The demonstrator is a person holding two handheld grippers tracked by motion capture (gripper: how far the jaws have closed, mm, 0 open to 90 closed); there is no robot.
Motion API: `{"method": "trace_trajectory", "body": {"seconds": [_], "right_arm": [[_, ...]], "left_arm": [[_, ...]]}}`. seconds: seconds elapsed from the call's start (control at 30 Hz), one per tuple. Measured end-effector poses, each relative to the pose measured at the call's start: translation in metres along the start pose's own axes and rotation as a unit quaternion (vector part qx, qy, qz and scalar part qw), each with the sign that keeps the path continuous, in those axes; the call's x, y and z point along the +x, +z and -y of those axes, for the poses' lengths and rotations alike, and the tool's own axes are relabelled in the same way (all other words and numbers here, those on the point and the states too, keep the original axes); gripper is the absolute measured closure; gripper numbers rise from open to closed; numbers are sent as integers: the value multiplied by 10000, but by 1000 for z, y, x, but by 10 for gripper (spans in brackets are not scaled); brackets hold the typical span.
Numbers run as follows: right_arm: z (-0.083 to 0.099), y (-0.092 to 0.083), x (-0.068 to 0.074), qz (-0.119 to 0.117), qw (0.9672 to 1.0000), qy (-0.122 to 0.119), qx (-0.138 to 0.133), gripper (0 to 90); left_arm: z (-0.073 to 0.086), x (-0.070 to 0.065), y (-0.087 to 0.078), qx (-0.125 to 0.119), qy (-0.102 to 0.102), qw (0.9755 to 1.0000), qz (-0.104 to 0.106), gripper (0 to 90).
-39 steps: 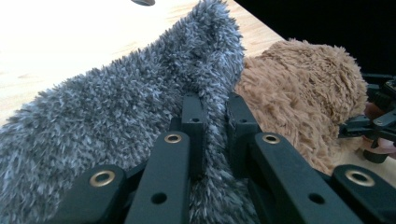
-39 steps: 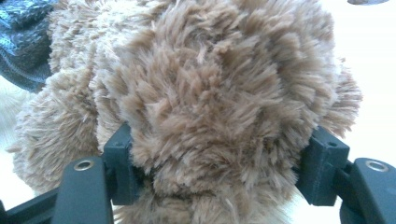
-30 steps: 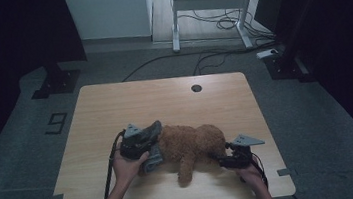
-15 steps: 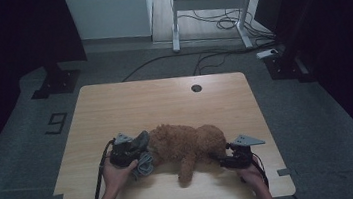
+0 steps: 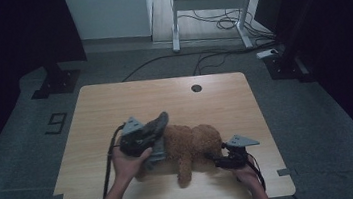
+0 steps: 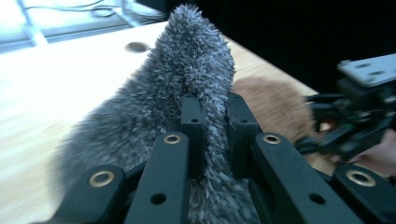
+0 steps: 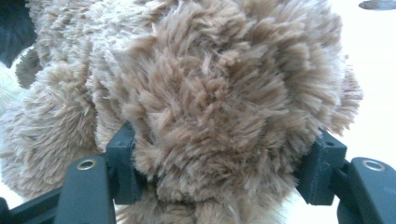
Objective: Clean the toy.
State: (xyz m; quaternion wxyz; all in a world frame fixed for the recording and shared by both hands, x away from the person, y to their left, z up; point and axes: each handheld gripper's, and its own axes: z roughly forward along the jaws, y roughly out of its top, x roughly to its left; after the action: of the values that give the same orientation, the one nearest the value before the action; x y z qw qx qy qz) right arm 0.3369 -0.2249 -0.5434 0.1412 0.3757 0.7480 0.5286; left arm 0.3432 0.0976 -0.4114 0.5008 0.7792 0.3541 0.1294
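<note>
Left tongs tight on grey fabric

One brown plush toy lies on the one wooden tabletop, together with one grey fuzzy piece of fabric, two tongs, a left and a right, and one round hole near the tabletop's far edge.

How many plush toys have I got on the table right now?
1: a brown plush toy lies near the table's front edge, between both grippers. The grey furry piece in the left gripper looks like clothing. Nothing else plush is visible.
</note>
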Motion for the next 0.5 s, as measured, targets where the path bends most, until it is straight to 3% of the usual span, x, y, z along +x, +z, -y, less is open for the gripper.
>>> {"method": "trace_trajectory", "body": {"seconds": [0.07, 0.13, 0.23, 0.3, 0.37, 0.43, 0.5], "right_arm": [[0, 0, 0, -1, 10000, -8, -9, 313], [0, 0, 0, -9, 10000, 2, -6, 312], [0, 0, -1, -13, 10000, -23, -21, 312], [0, 0, -1, -22, 10000, -24, -5, 312], [1, 0, -1, 12, 10000, -51, 27, 312], [2, 1, -2, 11, 10000, -31, 26, 313], [1, 1, -1, 9, 10000, -46, 8, 314]], "left_arm": [[-8, -14, 20, 137, 149, 9998, 72, 803], [-11, -24, 41, 268, 174, 9993, 168, 803], [-4, -33, 73, 521, 107, 9981, 299, 803], [6, -37, 91, 817, 229, 9962, 181, 803], [14, -36, 97, 744, 196, 9970, 129, 803], [14, -32, 93, 721, 95, 9972, 160, 804], [14, -30, 86, 705, 178, 9973, 47, 803]]}}
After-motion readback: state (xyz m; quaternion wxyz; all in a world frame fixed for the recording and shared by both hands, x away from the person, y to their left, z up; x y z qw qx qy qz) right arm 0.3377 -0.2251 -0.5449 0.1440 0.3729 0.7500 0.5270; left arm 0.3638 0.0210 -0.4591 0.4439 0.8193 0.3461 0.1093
